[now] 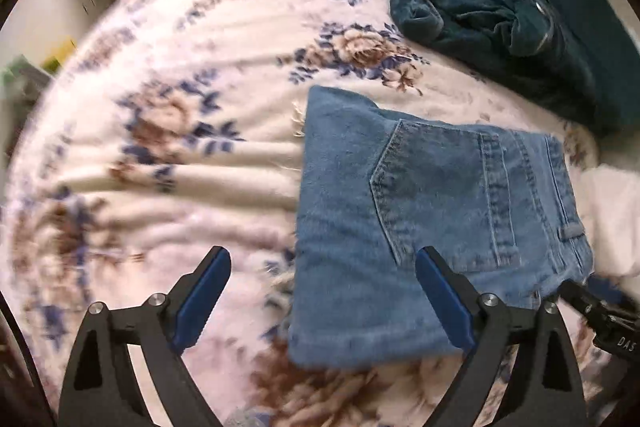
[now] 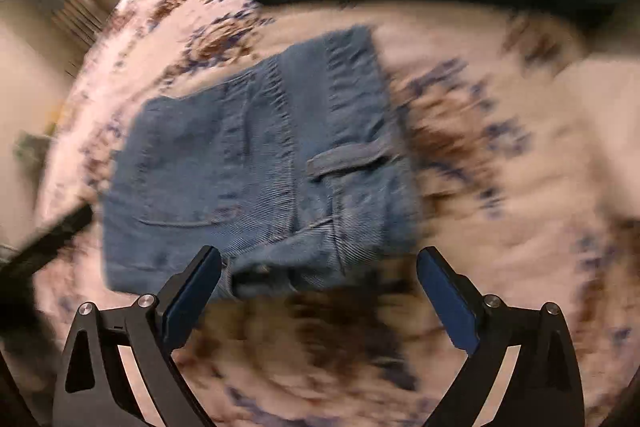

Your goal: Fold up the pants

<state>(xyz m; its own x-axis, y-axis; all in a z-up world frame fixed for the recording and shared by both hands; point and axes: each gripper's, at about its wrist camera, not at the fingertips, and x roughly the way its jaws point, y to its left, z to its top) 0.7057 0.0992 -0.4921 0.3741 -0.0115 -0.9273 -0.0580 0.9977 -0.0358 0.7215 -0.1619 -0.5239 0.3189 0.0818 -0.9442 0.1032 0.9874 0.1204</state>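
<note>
**Jeans folded on the bed; both grippers released**

Item 1, jeans (image 1: 436, 227): we find them as a compact denim rectangle lying flat on the floral bedspread (image 1: 160, 147), back pocket (image 1: 436, 195) and belt loop up. In the right wrist view the same bundle (image 2: 256, 167) sits just ahead of the gripper, its near corner a little bunched where the waistband layers meet.

Item 2, left gripper (image 1: 323, 301): jaws spread wide, grasping nothing. It hangs over the bundle's near left edge, one finger over denim and the other over bedspread.

Item 3, right gripper (image 2: 319, 301): jaws likewise spread and empty, hovering at the near edge by the waistband. Its tip also shows at the lower right of the left view, beside the bundle's near right corner.

Item 4, dark teal garment (image 1: 480, 3): heaped at the far side of the bed, well apart from the jeans. A white cloth (image 1: 612, 215) lies just beside the jeans' right edge.

Condition: we judge the fold essentially complete, with only tidying left. To finish well, we would press the bunched corner flat with spread jaws rather than pinch it, since a pinch could lift the top layer and undo the fold. We would square the edges by nudging from outside inward, and keep both grippers low and slow; both views are blurred, so fine edge alignment cannot be confirmed here.
</note>
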